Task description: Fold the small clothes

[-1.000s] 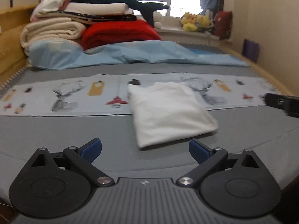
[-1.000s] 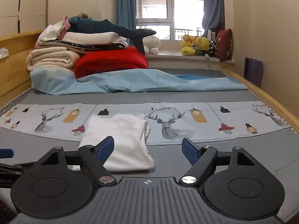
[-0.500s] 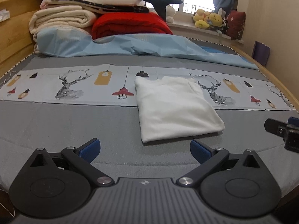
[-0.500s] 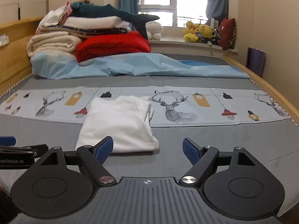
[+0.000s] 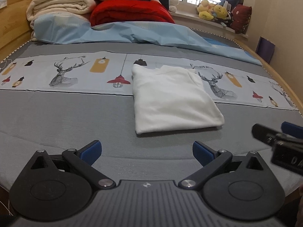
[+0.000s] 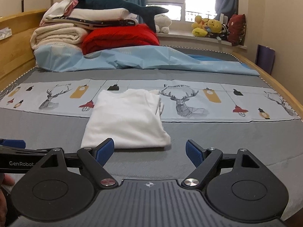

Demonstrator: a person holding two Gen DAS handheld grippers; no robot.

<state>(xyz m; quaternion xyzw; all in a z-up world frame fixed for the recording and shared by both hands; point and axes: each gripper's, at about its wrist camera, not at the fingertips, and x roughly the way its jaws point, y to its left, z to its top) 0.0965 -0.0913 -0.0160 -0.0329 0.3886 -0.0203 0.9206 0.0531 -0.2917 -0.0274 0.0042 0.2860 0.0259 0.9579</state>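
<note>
Folded white garment (image 5: 174, 100) on bed (image 5: 56, 117); both tools spread, empty.

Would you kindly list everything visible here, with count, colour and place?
folded garment: one, white, flat on the bed between both tools
bed cover: one, grey, with a pale printed band of deer and lamps across it
sheet: one, light blue, crumpled behind the printed band
quilt: one, red, folded at the far end
blankets: a cream and white stack, far left beside the quilt
shark plush: one, dark teal, on top of the stack
soft toys: several, mostly yellow, on the windowsill
bag: one, purple, by the right wall
left tool: one, black with blue pads, open, empty
right tool: one, same colours, open, empty
</note>
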